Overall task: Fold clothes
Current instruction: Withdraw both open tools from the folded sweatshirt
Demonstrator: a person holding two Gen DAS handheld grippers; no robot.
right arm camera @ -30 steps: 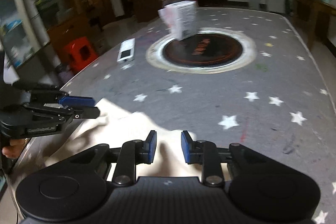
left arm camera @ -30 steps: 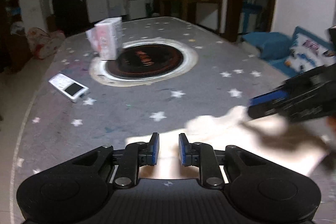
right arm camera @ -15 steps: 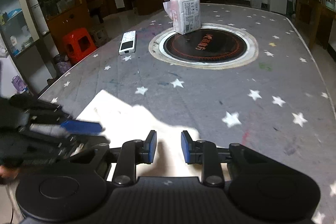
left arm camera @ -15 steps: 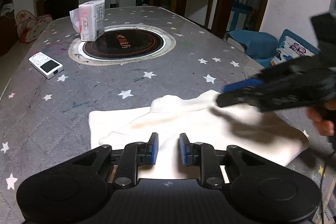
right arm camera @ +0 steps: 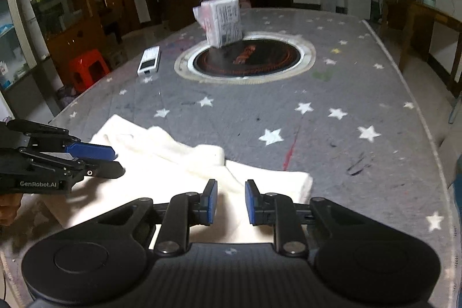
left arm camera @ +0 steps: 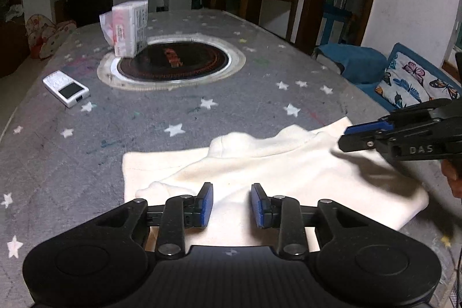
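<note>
The left gripper (left arm camera: 232, 205) is held low over the near part of a white garment (left arm camera: 260, 163), its blue-padded fingers parted with nothing between them. The right gripper (right arm camera: 228, 205) is likewise held apart and empty above the same garment (right arm camera: 161, 146), and it is seen from the left wrist view at the right edge (left arm camera: 361, 136), hovering over the cloth's right side with no fabric pinched.

The garment is laid at the near end of a grey table (left arm camera: 202, 111) patterned with white stars, partly folded, with a raised rumple along its far edge and one layer lying over another. Well beyond it, a round black cooktop (left arm camera: 173, 64) is set into the table, a wrapped packet (left arm camera: 128, 28) is stood on its rim, and a white remote (left arm camera: 65, 88) is lying to the left.

The step in hand is judged to be a pause between folds, with both tools free above the cloth. For the next move, an edge or corner would need to be reached, the fingers lowered flat to the table so that only the intended layers are caught, and both sides lifted evenly so the fold is kept square.
</note>
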